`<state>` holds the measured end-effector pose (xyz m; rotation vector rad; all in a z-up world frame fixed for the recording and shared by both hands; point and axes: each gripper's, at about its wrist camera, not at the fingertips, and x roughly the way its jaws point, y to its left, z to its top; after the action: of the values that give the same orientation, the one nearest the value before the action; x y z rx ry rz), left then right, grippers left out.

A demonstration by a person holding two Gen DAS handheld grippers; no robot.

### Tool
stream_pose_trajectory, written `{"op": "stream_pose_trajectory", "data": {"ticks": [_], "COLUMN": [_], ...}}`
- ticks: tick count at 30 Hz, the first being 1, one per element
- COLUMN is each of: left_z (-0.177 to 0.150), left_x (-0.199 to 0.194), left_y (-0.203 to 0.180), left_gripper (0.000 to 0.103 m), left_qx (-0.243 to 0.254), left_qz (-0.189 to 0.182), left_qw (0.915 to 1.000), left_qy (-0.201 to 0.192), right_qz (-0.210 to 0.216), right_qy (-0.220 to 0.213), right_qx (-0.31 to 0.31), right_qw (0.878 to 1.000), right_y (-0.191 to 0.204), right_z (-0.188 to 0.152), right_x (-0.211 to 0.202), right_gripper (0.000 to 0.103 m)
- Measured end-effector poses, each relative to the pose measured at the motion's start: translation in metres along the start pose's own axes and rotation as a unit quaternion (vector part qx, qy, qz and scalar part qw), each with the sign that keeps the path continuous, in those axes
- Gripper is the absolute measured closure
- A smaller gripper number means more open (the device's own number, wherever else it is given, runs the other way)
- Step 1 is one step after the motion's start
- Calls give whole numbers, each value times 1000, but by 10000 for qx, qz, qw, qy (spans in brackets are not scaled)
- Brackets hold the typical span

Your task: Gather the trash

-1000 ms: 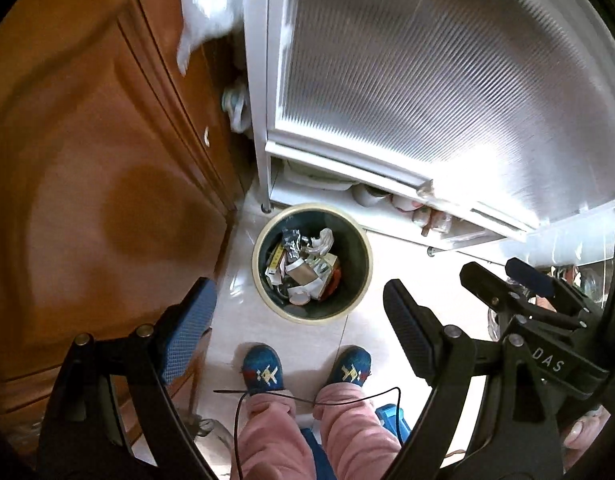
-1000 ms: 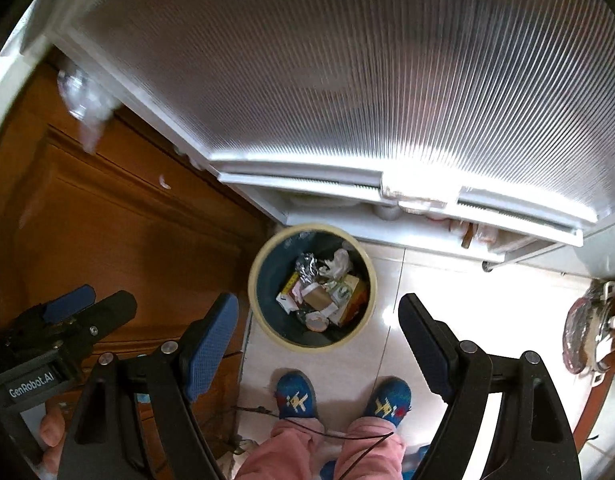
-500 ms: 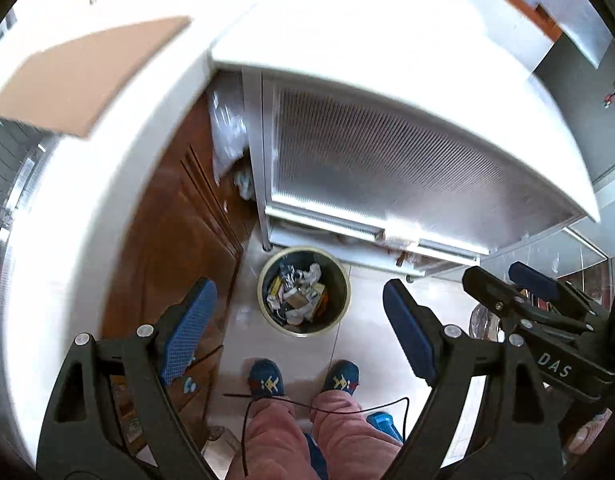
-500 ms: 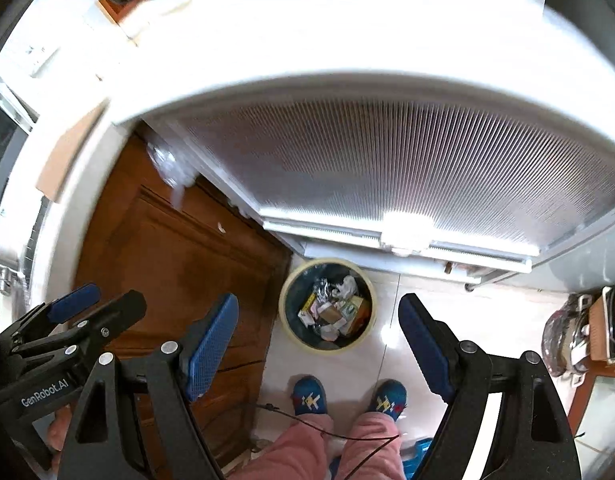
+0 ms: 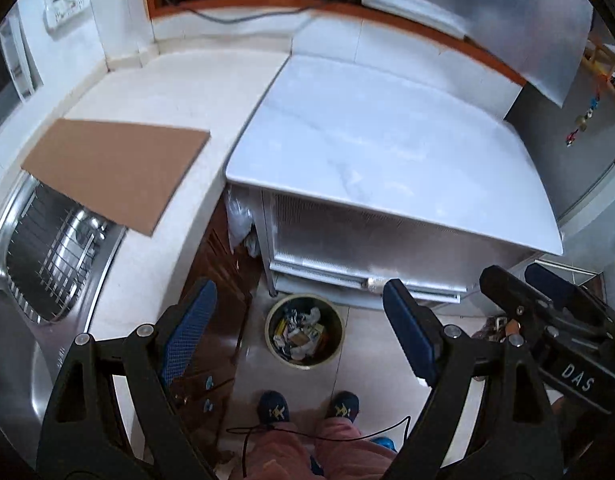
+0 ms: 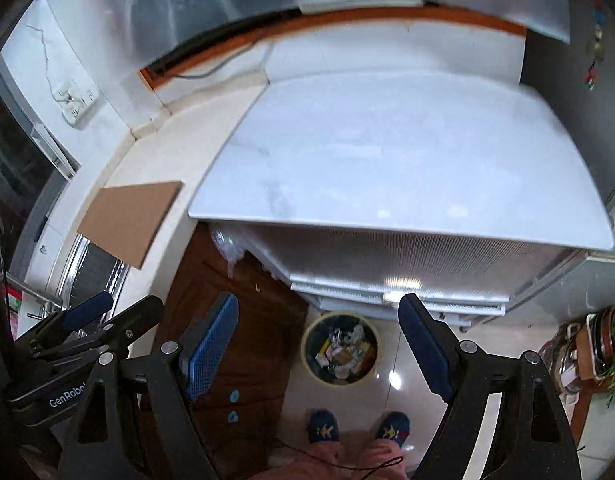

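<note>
A round trash bin [image 5: 305, 331] with a cream rim stands on the tiled floor far below, filled with crumpled paper and wrappers; it also shows in the right wrist view [image 6: 340, 347]. My left gripper [image 5: 299, 332] is open and empty, high above the bin. My right gripper [image 6: 319, 344] is open and empty, also high above it. The right gripper's body [image 5: 547, 320] shows at the right of the left wrist view, and the left gripper's body [image 6: 79, 332] at the left of the right wrist view.
A white marble-topped cabinet [image 5: 387, 152] stands behind the bin. A cream counter [image 5: 155, 80] to the left carries a brown cardboard sheet [image 5: 115, 168] over a steel sink [image 5: 55, 256]. A brown wooden cabinet door [image 6: 235, 320] is beside the bin. My slippered feet [image 5: 307, 406] stand in front.
Both grippers have risen far above the bin, from close over it to above counter height. The countertops, cardboard and sink have come into view. Both grippers stay open.
</note>
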<state>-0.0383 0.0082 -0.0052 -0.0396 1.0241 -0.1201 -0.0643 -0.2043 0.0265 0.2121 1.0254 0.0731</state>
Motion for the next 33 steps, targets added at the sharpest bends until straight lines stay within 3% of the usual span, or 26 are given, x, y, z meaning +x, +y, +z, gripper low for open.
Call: {"op": "stream_pose_trajectory", "data": {"ticks": [14,33], "left_z": [10,8], "left_x": [-25,-40], "left_y": [-17,-21], "left_gripper": [20,20], "left_qx": [44,69], "left_qz": [42,191], "left_qw": [9995,9988], "left_qy": [-302,-456], "right_qz": [-141,-169], "right_qy": [-447,-694], "right_qx": [-134,-323], "right_qw": [9988,9969], "right_y": [-3,3], "right_z": [4,3], "right_x": [-48,-60], "right_gripper": [20,19]}}
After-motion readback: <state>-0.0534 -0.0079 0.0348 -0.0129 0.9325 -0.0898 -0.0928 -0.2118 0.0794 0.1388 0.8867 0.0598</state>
